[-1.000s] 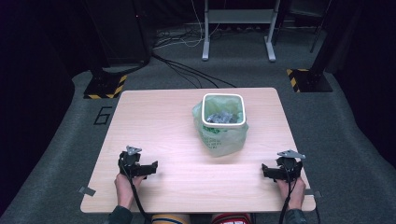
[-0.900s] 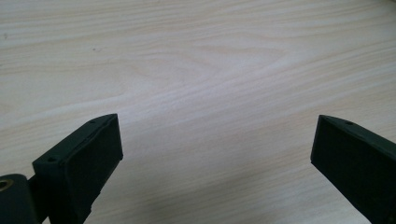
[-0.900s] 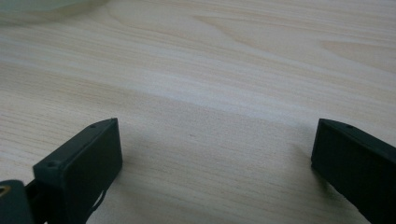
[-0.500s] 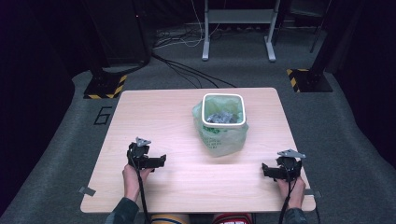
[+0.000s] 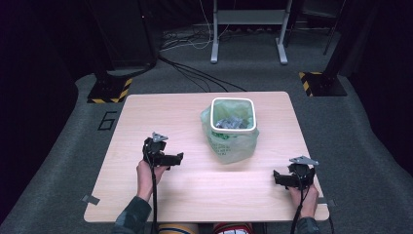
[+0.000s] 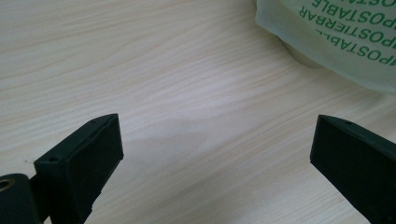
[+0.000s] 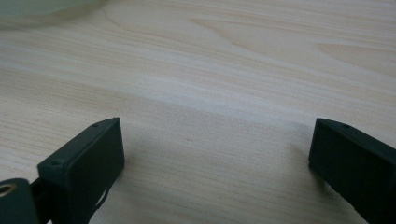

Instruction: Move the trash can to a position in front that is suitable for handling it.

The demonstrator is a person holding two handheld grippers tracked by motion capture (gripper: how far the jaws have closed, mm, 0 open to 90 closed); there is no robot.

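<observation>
Bin (image 5: 233,127) upright, mouth up; L hand-held gripper (image 5: 176,159) near, jaws apart.

The surface (image 5: 160,200) is pale wood with fine grain. A white-rimmed bin (image 5: 233,101) wears a pale green bag (image 5: 229,146) printed in darker green letters. Both tongs (image 5: 178,158) (image 5: 276,177) are black.

Lab or studio: black curtains (image 5: 39,58), hazard-taped stand bases (image 5: 109,90), floor cables (image 5: 195,73).
</observation>
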